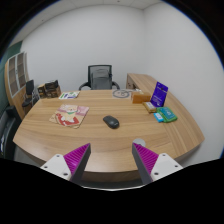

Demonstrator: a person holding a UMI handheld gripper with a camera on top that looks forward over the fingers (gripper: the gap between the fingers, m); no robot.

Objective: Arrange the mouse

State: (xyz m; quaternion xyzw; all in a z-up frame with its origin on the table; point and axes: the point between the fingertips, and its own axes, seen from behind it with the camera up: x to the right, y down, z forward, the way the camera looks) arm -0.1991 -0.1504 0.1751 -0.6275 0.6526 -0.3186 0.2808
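In the gripper view, the tool [111, 160] sits at the bottom of the frame with its two fingers spread wide apart and nothing between them; each finger shows a magenta pad [76, 156] on its inner face. Beyond the fingers a long wooden bench [120, 138] curves across the middle of the frame. The mouse [111, 121], dark and small, lies on the bench near the frame's centre, well ahead of the fingers and not touched by them. Just left of it rests an open picture book [70, 116] with pink and red pages. Toward the right of the frame stand a purple box [161, 95], upright, and a greenish book [166, 115] lying flat near it. At the far side of the bench, in the upper centre, is a black office chair [99, 77]. A shelf unit [17, 76] with dark items occupies the upper left, against white walls.
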